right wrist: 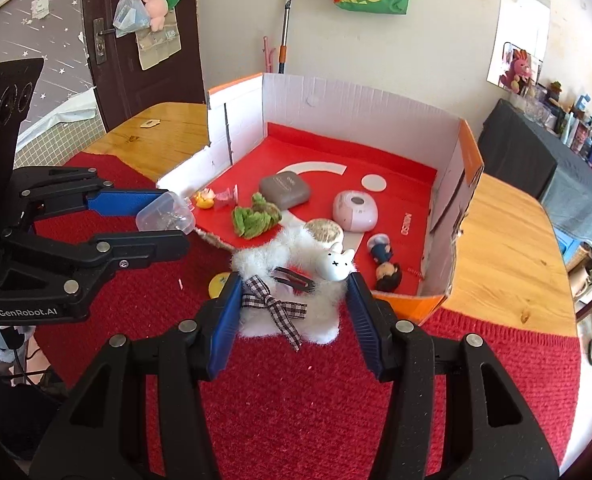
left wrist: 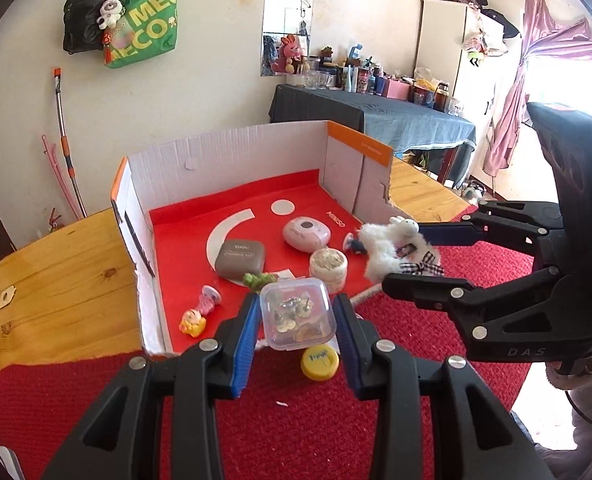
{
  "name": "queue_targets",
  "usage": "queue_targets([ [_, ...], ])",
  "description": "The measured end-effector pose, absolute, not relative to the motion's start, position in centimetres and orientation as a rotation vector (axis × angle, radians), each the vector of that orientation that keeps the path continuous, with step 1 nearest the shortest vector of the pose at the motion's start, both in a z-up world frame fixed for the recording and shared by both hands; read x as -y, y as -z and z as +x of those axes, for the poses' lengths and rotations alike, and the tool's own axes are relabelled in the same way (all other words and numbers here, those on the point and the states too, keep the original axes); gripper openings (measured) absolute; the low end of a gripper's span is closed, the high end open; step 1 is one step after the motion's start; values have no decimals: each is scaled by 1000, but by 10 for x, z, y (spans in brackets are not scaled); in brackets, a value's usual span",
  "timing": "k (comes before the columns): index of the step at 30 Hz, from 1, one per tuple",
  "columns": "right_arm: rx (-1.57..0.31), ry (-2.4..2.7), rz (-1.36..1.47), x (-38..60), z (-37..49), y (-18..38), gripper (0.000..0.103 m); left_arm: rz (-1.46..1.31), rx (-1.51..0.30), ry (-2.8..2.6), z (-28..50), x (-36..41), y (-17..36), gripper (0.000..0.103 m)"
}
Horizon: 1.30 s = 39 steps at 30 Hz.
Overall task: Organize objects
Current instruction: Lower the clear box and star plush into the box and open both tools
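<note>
My left gripper is shut on a small clear plastic box of pins, held above the front edge of the open cardboard box. It also shows in the right wrist view. My right gripper is shut on a white fluffy plush toy with a checked bow, held at the box's front opening; the toy shows in the left wrist view. Inside the box lie a grey case, a pink case, a round jar, a green plush and small figurines.
A yellow cap lies on the red cloth under my left gripper. The wooden table extends left and right of the box. A doll figurine lies near the box's right wall.
</note>
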State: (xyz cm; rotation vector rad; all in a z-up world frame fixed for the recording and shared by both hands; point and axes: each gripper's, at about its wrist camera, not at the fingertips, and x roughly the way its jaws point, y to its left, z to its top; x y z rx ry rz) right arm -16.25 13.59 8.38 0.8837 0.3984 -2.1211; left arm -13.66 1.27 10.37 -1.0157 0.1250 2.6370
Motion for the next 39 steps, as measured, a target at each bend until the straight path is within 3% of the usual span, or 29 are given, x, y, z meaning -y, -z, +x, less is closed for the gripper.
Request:
queue_targets([
  [9, -469, 2158, 910, -100, -225, -107, 50, -1148, -114, -2725, -222, 1, -108, 39],
  [18, -567, 2154, 1047, -63, -284, -87, 50, -1312, -141, -2730, -286, 0, -86, 39],
  [26, -643, 2144, 1140, -41, -317, -65, 50, -1455, -21, -2673, -318, 8, -65, 39],
  [39, -651, 2118, 1246, -32, -349, -40, 50, -1549, -41, -2674, -341, 9, -41, 39],
])
